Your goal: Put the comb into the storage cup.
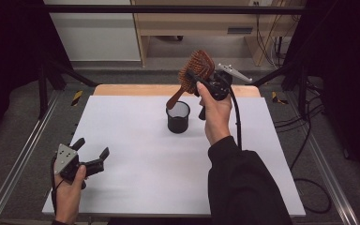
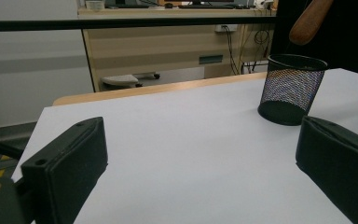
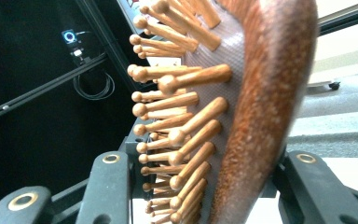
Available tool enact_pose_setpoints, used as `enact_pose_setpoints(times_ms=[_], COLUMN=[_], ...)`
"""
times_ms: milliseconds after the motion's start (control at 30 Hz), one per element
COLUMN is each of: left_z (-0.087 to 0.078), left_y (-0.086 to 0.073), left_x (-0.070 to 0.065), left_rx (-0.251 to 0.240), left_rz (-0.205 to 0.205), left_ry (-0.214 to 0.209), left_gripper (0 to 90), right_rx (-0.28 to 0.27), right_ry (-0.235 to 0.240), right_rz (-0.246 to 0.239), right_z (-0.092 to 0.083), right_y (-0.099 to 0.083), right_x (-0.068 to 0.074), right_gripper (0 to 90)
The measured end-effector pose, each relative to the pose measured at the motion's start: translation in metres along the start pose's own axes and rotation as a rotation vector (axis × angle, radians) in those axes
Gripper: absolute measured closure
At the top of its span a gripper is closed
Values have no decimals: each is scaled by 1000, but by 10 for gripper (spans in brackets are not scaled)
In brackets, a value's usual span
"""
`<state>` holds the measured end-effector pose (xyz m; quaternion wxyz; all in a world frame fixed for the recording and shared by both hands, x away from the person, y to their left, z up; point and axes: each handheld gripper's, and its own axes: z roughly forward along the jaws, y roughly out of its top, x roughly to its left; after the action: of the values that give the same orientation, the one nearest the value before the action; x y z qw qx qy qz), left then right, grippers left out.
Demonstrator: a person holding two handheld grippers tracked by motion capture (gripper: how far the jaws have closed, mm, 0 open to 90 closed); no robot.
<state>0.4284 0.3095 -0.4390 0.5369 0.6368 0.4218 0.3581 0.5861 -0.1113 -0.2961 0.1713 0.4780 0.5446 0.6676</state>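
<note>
While the right gripper (image 1: 201,77) clamps the head of a wooden paddle hairbrush (image 1: 194,72) between its jaws, it holds the brush in the air above the far middle of the white table (image 1: 136,159). Its handle slants down toward the black mesh cup (image 1: 178,117), its tip just above the rim. Wooden bristle pins (image 3: 177,112) stick out sideways in the right gripper view. Near the front left corner, the left gripper (image 1: 93,157) hovers with jaws spread wide and nothing between them, well apart from the cup.
</note>
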Motion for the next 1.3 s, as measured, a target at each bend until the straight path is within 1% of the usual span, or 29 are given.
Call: enact_pose_setpoints(times_ms=[67,167,467,867,933,1033,1167,1300], left_z=[1,3,3,4,4,3,4,5], left_y=[0,-1,-1,-1,-1,-1,-1,-2], left_x=[0,0,0,-1,-1,-1,-1,-2], left_rx=[1,4,6,7,8,10,11,13], left_rz=[1,3,5,9,9,11,12,15], left_ry=[1,0,-8,-13,-15,-15,-18,-21], left_gripper=[24,24,24,24,24,24,24,24], right_rx=[-3,7,-7,-8,-7,-11,-19,-23], right_ry=[-5,-18,-24,-33,-37,-55,-59,-64], right_rz=[-8,-27,-27,-28,-35,-58,-59,-75], right_z=[1,2,3,1,1,1,0,-2], right_y=[0,0,3,6,6,6,7,7], right_x=[-1,-2,-4,-8,-8,-8,-10,-10], right_gripper=[528,527,527,526,526,526,526,525])
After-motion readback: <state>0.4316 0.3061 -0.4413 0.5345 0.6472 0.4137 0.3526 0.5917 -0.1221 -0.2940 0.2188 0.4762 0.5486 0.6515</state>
